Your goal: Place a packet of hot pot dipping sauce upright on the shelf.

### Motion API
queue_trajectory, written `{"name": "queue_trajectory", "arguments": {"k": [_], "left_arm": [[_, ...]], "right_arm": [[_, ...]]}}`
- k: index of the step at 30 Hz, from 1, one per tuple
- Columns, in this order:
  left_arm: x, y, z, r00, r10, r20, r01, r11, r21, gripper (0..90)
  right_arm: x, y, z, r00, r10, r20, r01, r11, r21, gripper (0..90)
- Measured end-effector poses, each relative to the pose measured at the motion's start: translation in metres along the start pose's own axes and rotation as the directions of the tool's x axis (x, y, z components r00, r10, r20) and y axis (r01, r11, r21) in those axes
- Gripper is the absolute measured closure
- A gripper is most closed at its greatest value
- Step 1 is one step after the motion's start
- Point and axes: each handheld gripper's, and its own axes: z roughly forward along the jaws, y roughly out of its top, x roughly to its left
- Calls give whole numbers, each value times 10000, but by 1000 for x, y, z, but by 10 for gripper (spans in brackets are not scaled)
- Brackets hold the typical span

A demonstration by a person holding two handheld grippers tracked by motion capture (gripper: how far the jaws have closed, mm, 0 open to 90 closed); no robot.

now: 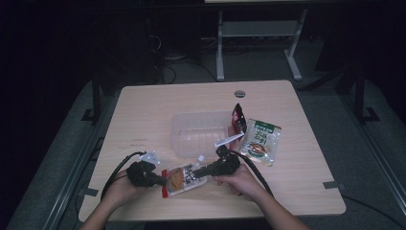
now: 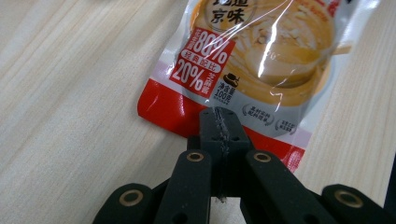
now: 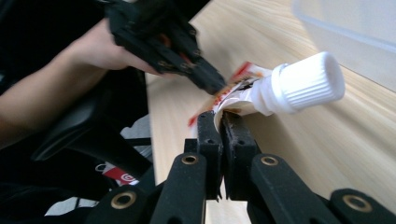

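both claws are clamped on the sauce pouch (image 1: 184, 179) near the table's (image 1: 297, 191) front edge; my left gripper (image 1: 160, 181) pinches its red bottom seal, my right gripper (image 1: 196, 172) the top edge beside the white cap (image 3: 303, 84); its long axis runs between them, so i judge they'll pull it taut; the clear tub (image 1: 201, 134) sits just beyond.
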Motion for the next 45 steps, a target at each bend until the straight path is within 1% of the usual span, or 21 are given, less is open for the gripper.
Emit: {"name": "queue_trajectory", "arguments": {"k": [3,4,6,7,8,9,12,14,17,20,21,22,23,24,25,28,32,34,37,41,45], "left_arm": [[-3,2,0,9993,292,-216,-288,9995,150,899],[-4,2,1,9993,260,-278,-256,9996,151,899],[-8,5,2,9971,651,-400,-640,9976,278,899],[-11,7,4,9972,653,-371,-645,9977,220,899],[-12,9,5,9954,876,-398,-866,9959,263,899],[-15,11,7,9949,928,-401,-920,9955,204,899],[-21,19,7,9935,1057,-419,-1067,9940,-219,898],[-24,24,5,9942,1014,-346,-1034,9925,-645,898],[-27,29,1,9941,1040,-302,-1069,9870,-1203,898],[-29,31,-2,9923,1189,-347,-1229,9808,-1516,897],[-30,31,-3,9928,1113,-434,-1172,9777,-1740,872],[-31,31,-4,9937,1049,-384,-1102,9772,-1817,827],[-32,31,-4,9938,1044,-374,-1096,9760,-1882,821],[-32,31,-6,9920,1177,-465,-1241,9761,-1784,809],[-33,30,-6,9935,1053,-440,-1118,9752,-1912,788],[-31,27,-11,9937,1064,-350,-1111,9750,-1923,715],[-29,20,-19,9940,1083,-161,-1093,9736,-2002,627],[-29,16,-22,9943,1049,-180,-1064,9723,-2081,586],[-28,11,-25,9960,864,-239,-895,9719,-2179,506],[-28,2,-26,9983,544,-195,-573,9759,-2107,426],[-29,-6,-28,9988,320,-366,-390,9765,-2122,353]], "right_arm": [[8,5,1,9993,-201,-308,196,9996,-183,871],[11,7,1,9987,-268,-436,254,9992,-307,875],[16,12,-1,9966,-478,-665,435,9970,-647,883],[19,14,-2,9960,-594,-674,541,9955,-773,886],[22,16,-3,9958,-551,-733,487,9951,-855,889],[24,17,-4,9952,-511,-838,436,9950,-897,891],[26,19,-4,9931,-679,-957,571,9922,-1110,896],[29,19,-5,9921,-554,-1122,417,9919,-1204,899],[33,20,-5,9902,-838,-1116,684,9884,-1353,900],[34,21,-9,9890,-954,-1132,777,9854,-1514,900],[34,21,-10,9882,-986,-1171,793,9840,-1592,900],[35,22,-12,9876,-1015,-1202,810,9830,-1647,900],[37,22,-14,9871,-1057,-1202,848,9823,-1673,900],[38,23,-16,9871,-1151,-1112,950,9806,-1716,900],[39,24,-18,9864,-1235,-1083,1038,9797,-1715,900],[44,26,-27,9846,-1487,-925,1288,9728,-1926,900],[45,29,-40,9839,-1638,-711,1456,9664,-2117,900],[45,31,-47,9842,-1662,-612,1486,9629,-2252,900],[45,33,-56,9844,-1700,-448,1548,9590,-2373,900],[45,36,-66,9827,-1827,-300,1691,9518,-2560,900],[45,40,-75,9836,-1791,-191,1673,9476,-2720,900]]}}
